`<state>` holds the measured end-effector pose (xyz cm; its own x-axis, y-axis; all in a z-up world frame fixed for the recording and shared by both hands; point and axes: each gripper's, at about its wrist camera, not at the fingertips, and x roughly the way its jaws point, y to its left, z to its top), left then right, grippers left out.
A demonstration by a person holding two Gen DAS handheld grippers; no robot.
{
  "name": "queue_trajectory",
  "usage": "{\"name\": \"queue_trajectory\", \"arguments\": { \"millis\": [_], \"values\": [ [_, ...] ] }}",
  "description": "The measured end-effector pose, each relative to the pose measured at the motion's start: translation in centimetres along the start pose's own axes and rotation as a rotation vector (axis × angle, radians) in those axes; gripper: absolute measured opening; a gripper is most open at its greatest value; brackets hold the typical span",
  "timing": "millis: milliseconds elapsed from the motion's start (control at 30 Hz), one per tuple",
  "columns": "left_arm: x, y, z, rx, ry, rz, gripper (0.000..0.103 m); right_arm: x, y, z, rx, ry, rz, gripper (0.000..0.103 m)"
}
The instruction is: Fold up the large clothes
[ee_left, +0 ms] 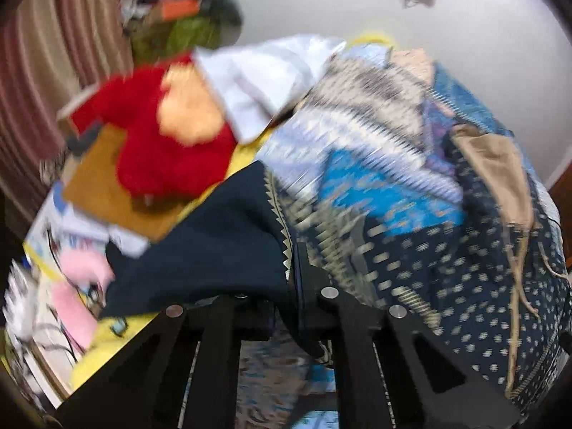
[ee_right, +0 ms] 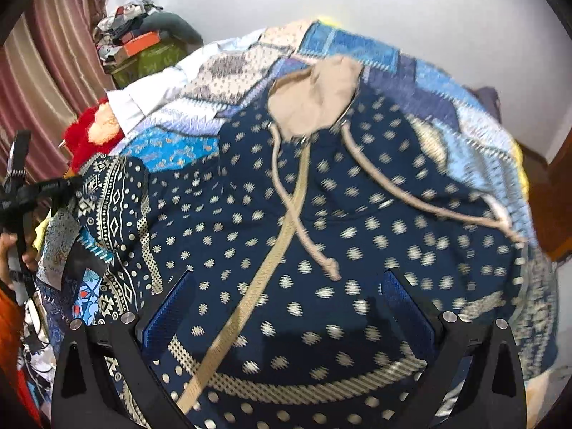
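Note:
A navy hooded garment (ee_right: 321, 236) with cream dots, a beige hood lining (ee_right: 314, 103) and beige drawstrings lies spread on a patchwork bedspread (ee_right: 393, 57). My right gripper (ee_right: 289, 286) is open, its blue-padded fingers (ee_right: 171, 307) wide apart just above the garment's lower front. My left gripper (ee_left: 286, 286) is shut on a fold of the garment's dark sleeve (ee_left: 214, 236) and holds it lifted. In the right wrist view the left gripper (ee_right: 32, 193) shows at the far left, with the patterned sleeve (ee_right: 111, 207) hanging from it.
A red and orange plush toy (ee_left: 161, 136) and a white cloth (ee_left: 257, 78) lie at the bed's left side. A pile of clothes and boxes (ee_right: 143, 46) stands by the striped curtain (ee_right: 46, 82). A white wall (ee_right: 429, 7) is behind.

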<state>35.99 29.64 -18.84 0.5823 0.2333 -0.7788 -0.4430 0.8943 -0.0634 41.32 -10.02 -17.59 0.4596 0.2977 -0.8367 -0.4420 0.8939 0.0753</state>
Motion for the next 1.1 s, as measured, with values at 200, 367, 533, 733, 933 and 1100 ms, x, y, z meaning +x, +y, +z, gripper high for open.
{"name": "queue_trajectory", "arguments": {
  "millis": [200, 367, 533, 733, 933, 1100],
  "values": [
    [-4.1, -8.1, 0.2, 0.147, -0.075, -0.104, 0.008, -4.9, -2.2, -0.2, 0.025, -0.078, -0.024, 0.103],
    [-1.5, -14.4, -3.5, 0.249, 0.049, -0.138, 0.008, -8.6, -3.4, -1.4, 0.053, -0.113, -0.027, 0.103],
    [2.8, -14.8, -8.4, 0.207, 0.305, -0.201, 0.031, -11.9, -3.9, -3.5, 0.03, -0.149, -0.062, 0.103],
    [0.6, -10.6, -10.9, 0.148, 0.347, -0.245, 0.064, -13.9, -4.2, -5.5, -0.006, -0.157, -0.096, 0.103],
    [-3.5, -1.0, -8.3, -0.07, 0.188, -0.218, 0.089, -13.4, -3.0, -6.1, -0.022, -0.163, -0.085, 0.103],
    [-1.0, 7.2, -7.5, -0.358, 0.16, -0.192, 0.084, -11.9, -1.0, -5.9, -0.047, -0.151, -0.055, 0.103]
  ]
}}
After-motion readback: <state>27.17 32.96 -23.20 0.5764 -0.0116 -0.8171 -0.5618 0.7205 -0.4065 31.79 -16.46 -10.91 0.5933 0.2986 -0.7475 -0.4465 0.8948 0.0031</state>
